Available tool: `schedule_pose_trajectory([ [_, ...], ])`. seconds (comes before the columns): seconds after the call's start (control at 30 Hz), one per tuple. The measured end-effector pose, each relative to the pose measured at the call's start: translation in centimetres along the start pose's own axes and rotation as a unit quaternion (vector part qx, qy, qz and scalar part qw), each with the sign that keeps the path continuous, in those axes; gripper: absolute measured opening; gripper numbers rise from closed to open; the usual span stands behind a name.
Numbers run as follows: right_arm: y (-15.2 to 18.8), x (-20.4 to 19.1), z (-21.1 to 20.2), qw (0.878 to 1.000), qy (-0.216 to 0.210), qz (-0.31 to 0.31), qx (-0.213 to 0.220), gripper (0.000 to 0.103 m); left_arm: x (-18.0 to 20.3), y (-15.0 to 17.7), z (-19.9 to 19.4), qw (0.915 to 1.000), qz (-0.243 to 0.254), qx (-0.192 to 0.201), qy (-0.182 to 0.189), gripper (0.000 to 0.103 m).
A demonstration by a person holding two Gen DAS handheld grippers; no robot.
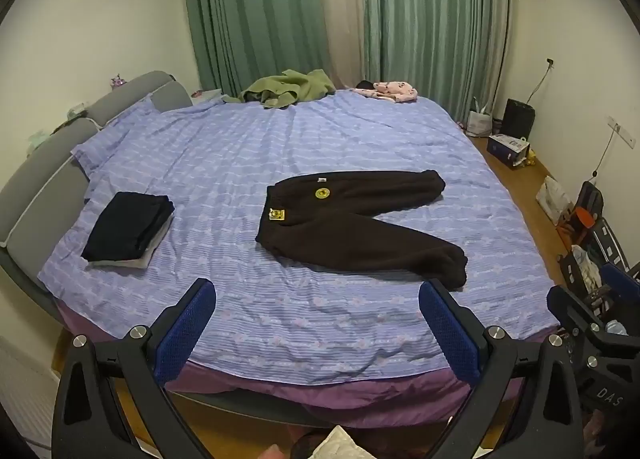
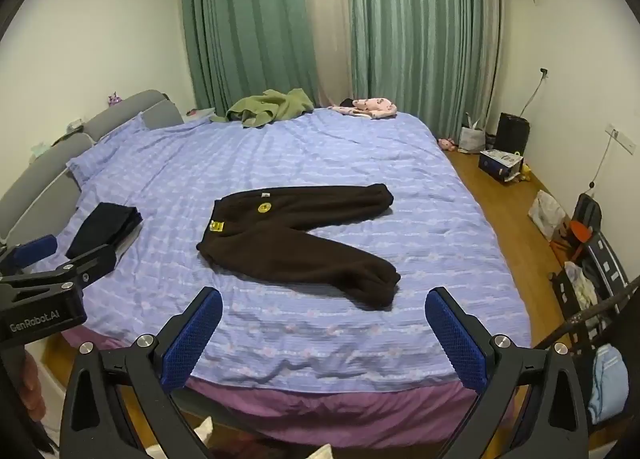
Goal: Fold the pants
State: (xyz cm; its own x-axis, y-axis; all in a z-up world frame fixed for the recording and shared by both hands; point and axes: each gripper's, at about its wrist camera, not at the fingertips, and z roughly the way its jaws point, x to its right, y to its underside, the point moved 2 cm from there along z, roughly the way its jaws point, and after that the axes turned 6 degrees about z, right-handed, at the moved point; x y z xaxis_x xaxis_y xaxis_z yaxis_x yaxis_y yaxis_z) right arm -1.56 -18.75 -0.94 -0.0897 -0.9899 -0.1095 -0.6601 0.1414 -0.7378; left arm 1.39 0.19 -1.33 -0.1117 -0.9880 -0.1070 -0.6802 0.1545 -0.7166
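Dark brown pants [image 1: 352,227] [image 2: 296,239] lie spread flat on the purple-blue bedspread [image 1: 280,147] [image 2: 320,155], waistband to the left with two yellow patches, legs splayed apart to the right. My left gripper [image 1: 318,295] hovers open over the bed's near edge, short of the pants, nothing between its blue pads. My right gripper [image 2: 324,303] is likewise open and empty, just in front of the nearer leg's cuff [image 2: 376,287]. The left gripper's body [image 2: 44,291] shows at the left edge of the right wrist view.
A folded stack of dark clothes [image 1: 128,233] [image 2: 104,227] sits at the bed's left. A green garment [image 1: 288,91] and a pink one [image 1: 388,91] lie at the far edge by the curtains. Boxes, bags and a chair crowd the wooden floor [image 2: 516,219] at right.
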Motion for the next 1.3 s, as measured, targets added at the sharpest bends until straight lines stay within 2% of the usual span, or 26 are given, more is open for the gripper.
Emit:
schedule_pose_trajectory([
  [0.2, 0.0, 0.1, 0.2, 1.0, -0.002, 0.001, -0.002, 0.103, -0.7, 0.3, -0.1, 0.9998, -0.003, 0.013, 0.013, 0.103],
  [0.23, -0.9, 0.4, 0.3, 1.0, -0.002, 0.0, -0.003, 0.103, -0.9, 0.4, -0.2, 0.9997, -0.004, 0.014, 0.019, 0.103],
  [0.27, -0.3, 0.4, 0.0, 1.0, -0.004, 0.003, 0.004, 0.103, -0.3, -0.1, -0.4, 1.0, -0.007, 0.006, 0.001, 0.103],
  [0.5, -1.3, 1.0, 0.8, 1.0, -0.006, 0.004, 0.001, 0.103, 0.3, -1.0, -0.6, 0.9998, 0.002, 0.018, -0.003, 0.103],
  [0.63, -0.9, 0.8, -0.1, 1.0, -0.002, 0.004, 0.011, 0.103, 0.3, -1.0, -0.6, 0.9998, 0.005, 0.021, -0.001, 0.103],
  [0.83, -1.1, 1.0, 0.0, 1.0, -0.015, 0.011, 0.012, 0.103, 0.5, -0.7, -0.6, 0.9997, 0.008, 0.024, -0.001, 0.103],
  [1.3, -0.7, 1.3, 0.2, 1.0, -0.016, 0.015, 0.01, 0.103, 0.5, -0.4, -0.6, 0.9997, 0.006, 0.024, 0.0, 0.103],
])
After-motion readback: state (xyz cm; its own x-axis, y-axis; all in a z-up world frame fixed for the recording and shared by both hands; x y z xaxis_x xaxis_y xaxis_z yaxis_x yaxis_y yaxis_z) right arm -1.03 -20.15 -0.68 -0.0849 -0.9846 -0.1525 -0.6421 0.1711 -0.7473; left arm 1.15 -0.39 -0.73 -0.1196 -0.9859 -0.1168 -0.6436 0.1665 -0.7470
